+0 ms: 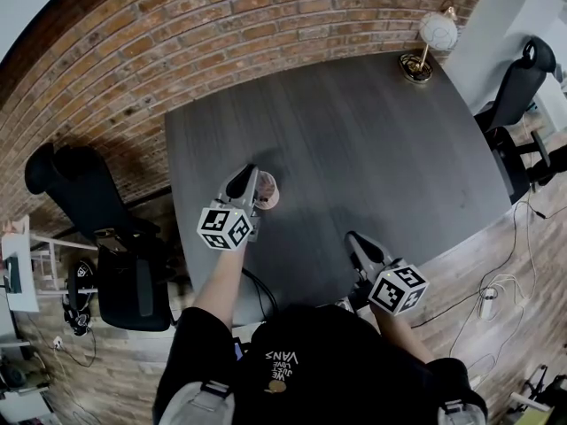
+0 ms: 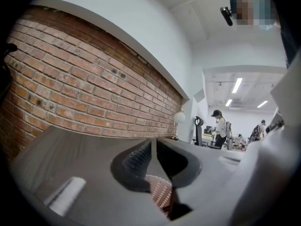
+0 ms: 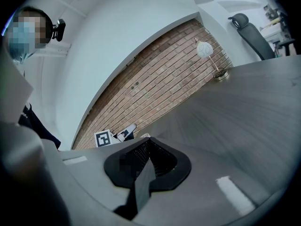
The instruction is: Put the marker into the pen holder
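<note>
A pinkish mesh pen holder [image 1: 267,189] stands on the dark grey table [image 1: 354,140], near its front left part. My left gripper [image 1: 249,173] sits right beside the holder, on its left, jaws shut with nothing showing between them. In the left gripper view the holder's mesh [image 2: 160,192] shows just under the shut left gripper [image 2: 154,147]. My right gripper [image 1: 352,236] hovers near the table's front edge, well right of the holder. It [image 3: 147,145] is shut and empty. No marker shows in any view.
A globe lamp [image 1: 431,41] on a brass foot stands at the table's far right corner. Black office chairs stand to the left [image 1: 106,228] and right [image 1: 518,91]. A brick wall [image 1: 221,34] runs behind the table. People stand in the distance [image 2: 219,128].
</note>
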`<action>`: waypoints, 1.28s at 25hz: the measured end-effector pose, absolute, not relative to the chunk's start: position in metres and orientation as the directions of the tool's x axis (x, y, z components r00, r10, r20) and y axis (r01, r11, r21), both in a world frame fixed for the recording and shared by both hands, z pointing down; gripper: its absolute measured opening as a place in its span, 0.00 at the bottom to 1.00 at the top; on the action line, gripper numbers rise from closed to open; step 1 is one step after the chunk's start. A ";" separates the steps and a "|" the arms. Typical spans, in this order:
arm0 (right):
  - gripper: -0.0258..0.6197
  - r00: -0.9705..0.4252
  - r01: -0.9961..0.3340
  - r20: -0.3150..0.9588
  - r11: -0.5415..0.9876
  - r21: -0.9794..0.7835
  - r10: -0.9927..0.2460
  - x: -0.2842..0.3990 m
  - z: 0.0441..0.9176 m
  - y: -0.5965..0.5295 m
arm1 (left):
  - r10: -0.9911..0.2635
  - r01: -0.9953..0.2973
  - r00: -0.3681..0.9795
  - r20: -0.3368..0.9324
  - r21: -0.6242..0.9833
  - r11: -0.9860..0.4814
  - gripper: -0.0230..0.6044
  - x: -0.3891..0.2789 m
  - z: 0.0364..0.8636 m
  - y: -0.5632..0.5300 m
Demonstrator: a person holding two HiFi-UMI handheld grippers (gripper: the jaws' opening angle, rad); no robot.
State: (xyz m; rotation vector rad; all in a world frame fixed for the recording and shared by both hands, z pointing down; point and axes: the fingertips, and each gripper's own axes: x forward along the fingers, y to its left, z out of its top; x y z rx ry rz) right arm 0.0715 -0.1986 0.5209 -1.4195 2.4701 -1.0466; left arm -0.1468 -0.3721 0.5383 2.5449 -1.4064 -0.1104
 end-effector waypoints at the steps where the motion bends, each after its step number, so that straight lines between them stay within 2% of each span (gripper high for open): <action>1: 0.04 -0.559 -0.722 0.233 0.329 -0.609 -0.796 0.072 0.520 -0.198 | -0.845 -0.827 0.534 0.044 0.238 -0.510 0.17 -0.148 0.538 -0.371; 15: 0.04 -0.588 -0.704 0.190 0.382 -0.599 -0.786 0.077 0.506 -0.189 | -0.875 -0.844 0.484 -0.020 0.251 -0.473 0.17 -0.159 0.505 -0.341; 32: 0.04 -0.676 -0.647 0.127 0.501 -0.575 -0.726 0.089 0.486 -0.166 | -0.925 -0.894 0.377 -0.037 0.248 -0.374 0.17 -0.164 0.485 -0.227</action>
